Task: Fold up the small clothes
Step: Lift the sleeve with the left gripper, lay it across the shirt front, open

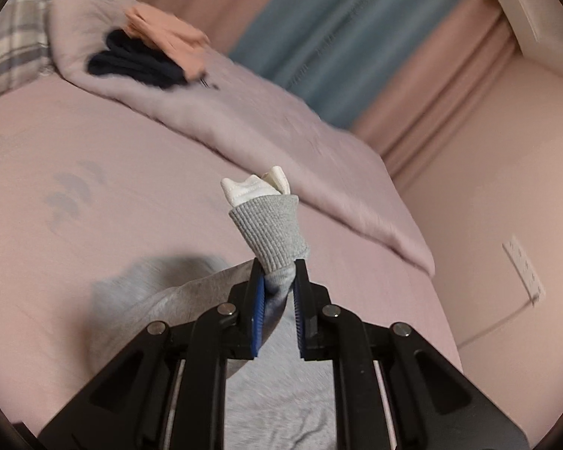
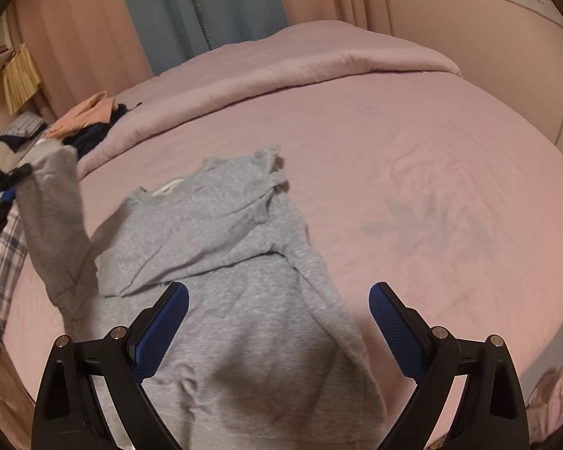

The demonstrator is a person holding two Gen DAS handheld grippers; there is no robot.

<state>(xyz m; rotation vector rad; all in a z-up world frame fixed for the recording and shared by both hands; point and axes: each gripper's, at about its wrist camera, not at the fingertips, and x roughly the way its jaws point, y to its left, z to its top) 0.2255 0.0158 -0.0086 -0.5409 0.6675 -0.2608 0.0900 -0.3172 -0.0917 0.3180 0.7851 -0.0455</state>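
A grey sweatshirt point(image 2: 221, 247) lies rumpled on the pink bed point(image 2: 413, 142). The left hand-held gripper point(image 1: 279, 292) is clamped on one sleeve point(image 1: 272, 230) just behind its ribbed cuff, holding it up off the bed; a white tag point(image 1: 255, 185) sticks out of the cuff. The right hand-held gripper point(image 2: 279, 322) hangs over the sweatshirt's body with its fingers wide apart, gripping nothing. A peach garment point(image 1: 169, 35) and a dark one point(image 1: 139, 62) lie on the folded blanket point(image 1: 281, 127) by the curtains point(image 1: 337, 30).
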